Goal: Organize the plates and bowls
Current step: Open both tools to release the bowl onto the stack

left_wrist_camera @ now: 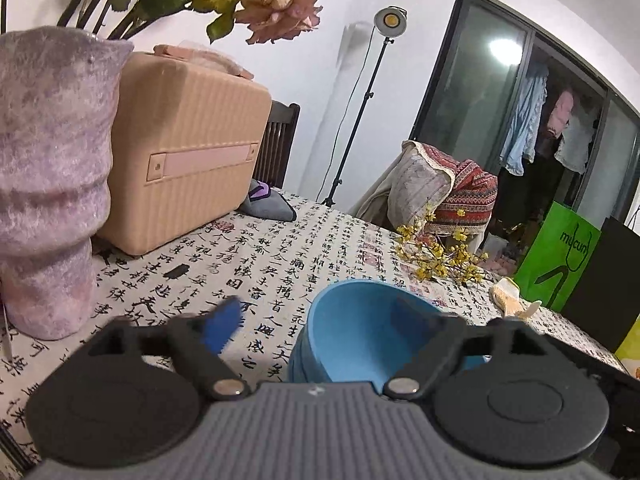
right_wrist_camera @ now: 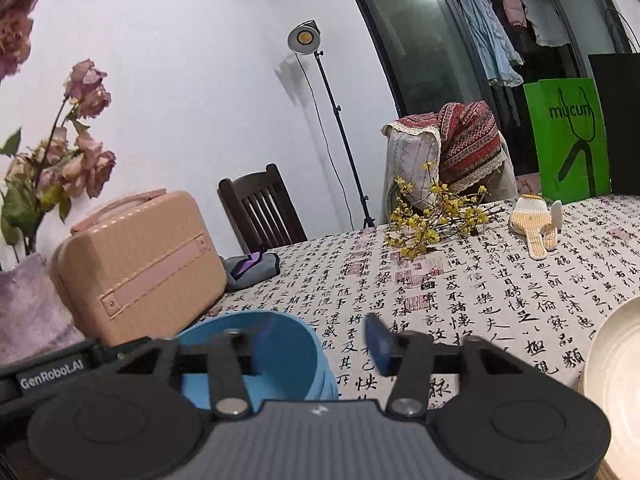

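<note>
A blue bowl [left_wrist_camera: 352,340], which seems to sit nested on others of the same colour, stands on the calligraphy tablecloth [left_wrist_camera: 280,256] close in front of both grippers. My left gripper [left_wrist_camera: 316,322] is open, with one blue pad to the left of the bowl and the other inside it, so the bowl's left wall lies between them untouched. In the right wrist view the blue bowl [right_wrist_camera: 288,356] is at lower left. My right gripper [right_wrist_camera: 324,344] is open astride its right wall, one pad inside and one outside, with a gap showing. A cream dish [right_wrist_camera: 616,364] lies at the right edge.
A pink hard case [left_wrist_camera: 180,152] and a purple vase [left_wrist_camera: 52,184] of dried flowers stand at the left. A grey pouch [left_wrist_camera: 268,202], yellow flower twigs [right_wrist_camera: 436,220] and knitted gloves [right_wrist_camera: 534,220] lie further back. A green bag [right_wrist_camera: 568,140] and dark chair [right_wrist_camera: 260,204] stand beyond the table.
</note>
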{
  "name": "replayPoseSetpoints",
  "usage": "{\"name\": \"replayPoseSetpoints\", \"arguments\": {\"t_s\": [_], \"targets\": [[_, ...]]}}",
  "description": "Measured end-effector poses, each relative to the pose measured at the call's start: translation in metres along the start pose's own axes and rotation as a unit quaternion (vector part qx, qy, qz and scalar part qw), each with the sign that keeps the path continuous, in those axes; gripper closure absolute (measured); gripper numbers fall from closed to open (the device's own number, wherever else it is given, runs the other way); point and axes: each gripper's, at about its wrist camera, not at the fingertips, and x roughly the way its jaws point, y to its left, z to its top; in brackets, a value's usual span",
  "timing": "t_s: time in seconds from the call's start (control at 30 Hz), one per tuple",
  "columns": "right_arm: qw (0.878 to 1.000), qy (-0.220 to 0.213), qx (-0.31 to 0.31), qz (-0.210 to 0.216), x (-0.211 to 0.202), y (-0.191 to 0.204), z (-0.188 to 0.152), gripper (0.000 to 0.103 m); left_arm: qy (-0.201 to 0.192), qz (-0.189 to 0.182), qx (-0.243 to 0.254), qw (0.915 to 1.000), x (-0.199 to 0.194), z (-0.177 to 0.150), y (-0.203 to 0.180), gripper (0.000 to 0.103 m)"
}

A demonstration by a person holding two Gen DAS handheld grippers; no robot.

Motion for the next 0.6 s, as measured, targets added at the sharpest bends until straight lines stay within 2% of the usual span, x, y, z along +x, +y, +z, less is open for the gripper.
{"name": "replayPoseSetpoints", "arguments": {"t_s": [0.03, 0.07, 0.1, 0.17, 0.4, 0.6], "targets": [[1.0, 0.001, 0.004, 0.003, -0.003, -0.002, 0.001, 0.042, 0.001, -0.004, 0.0, 1.0, -0.001, 0.001, 0.001, 0.005], [1.0, 0.005, 0.007, 0.006, -0.005, -0.005, 0.002, 0.032, 0.003, -0.008, 0.0, 1.0, -0.002, 0.003, 0.002, 0.002], [1.0, 0.008, 0.01, 0.008, -0.007, -0.007, 0.003, 0.017, 0.003, -0.013, 0.001, 0.9999, -0.003, 0.004, 0.004, 0.0], [1.0, 0.012, 0.017, 0.008, -0.011, -0.013, 0.005, 0.002, 0.002, -0.019, 0.005, 0.9998, -0.007, 0.007, 0.006, 0.0], [0.999, 0.033, 0.042, 0.007, -0.022, -0.029, 0.014, 0.0, -0.005, -0.027, 0.025, 0.9993, -0.019, 0.018, 0.007, 0.0], [0.998, 0.051, 0.031, 0.003, -0.024, -0.03, 0.018, 0.0, 0.02, -0.033, 0.04, 0.9985, -0.015, 0.023, 0.009, 0.0]]}}
